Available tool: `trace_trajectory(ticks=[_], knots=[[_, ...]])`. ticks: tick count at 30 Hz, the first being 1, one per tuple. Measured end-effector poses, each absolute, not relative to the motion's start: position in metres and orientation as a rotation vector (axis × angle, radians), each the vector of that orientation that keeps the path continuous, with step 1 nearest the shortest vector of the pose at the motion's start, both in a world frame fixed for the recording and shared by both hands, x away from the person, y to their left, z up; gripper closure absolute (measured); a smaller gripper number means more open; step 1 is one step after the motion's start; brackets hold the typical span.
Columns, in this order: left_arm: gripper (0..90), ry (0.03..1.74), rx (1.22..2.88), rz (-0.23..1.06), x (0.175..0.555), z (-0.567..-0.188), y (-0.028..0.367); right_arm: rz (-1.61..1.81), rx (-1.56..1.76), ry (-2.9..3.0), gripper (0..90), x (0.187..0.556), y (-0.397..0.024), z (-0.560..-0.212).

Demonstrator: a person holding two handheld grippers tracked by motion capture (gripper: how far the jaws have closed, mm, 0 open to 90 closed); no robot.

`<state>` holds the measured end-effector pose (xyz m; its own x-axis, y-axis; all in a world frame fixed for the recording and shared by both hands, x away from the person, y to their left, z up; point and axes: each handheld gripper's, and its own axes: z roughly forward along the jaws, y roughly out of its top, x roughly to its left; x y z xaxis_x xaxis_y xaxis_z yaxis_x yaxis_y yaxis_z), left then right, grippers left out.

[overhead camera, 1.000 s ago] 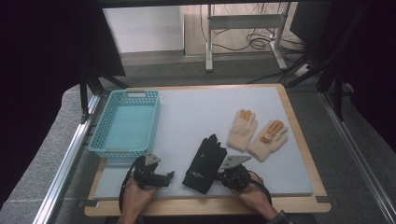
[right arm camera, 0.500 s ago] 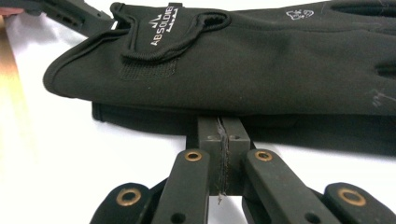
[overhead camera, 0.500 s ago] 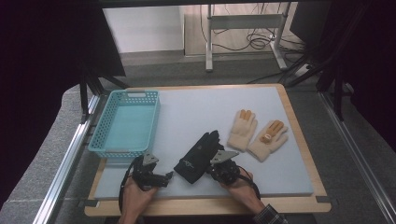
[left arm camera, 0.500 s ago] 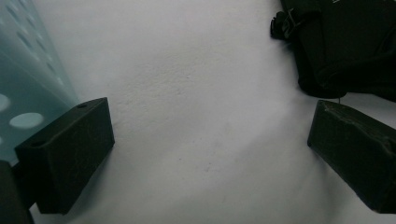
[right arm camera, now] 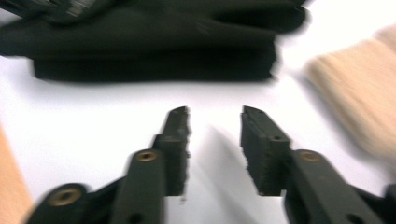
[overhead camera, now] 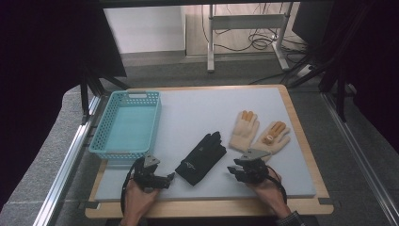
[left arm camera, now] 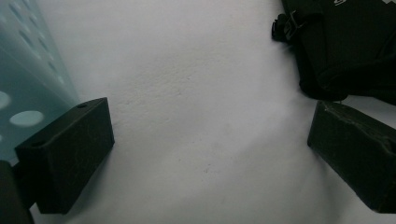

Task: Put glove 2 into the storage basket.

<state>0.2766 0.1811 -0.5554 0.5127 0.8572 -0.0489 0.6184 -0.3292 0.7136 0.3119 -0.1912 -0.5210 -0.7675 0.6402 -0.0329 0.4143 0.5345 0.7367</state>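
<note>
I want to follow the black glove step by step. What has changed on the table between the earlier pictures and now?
The right gripper dragged the black glove leftward, toward the basket; its jaws have just been opening, nothing is between them now, and it has pulled back to the right. The glove lies free on the mat. The left gripper, open, the basket and the two cream gloves kept their places.
</note>
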Motion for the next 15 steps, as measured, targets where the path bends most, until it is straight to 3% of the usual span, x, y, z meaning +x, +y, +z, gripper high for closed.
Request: trace_trajectory(ticks=[8,15], knots=[[0.7,1.201,2.067,0.442,0.277,-0.555,0.181,1.035,0.929,2.438,31.2,0.316,-0.219,-0.523],[0.8,1.200,2.066,0.443,0.277,-0.555,0.181,1.030,0.954,2.426,25.2,0.317,-0.225,-0.532]])
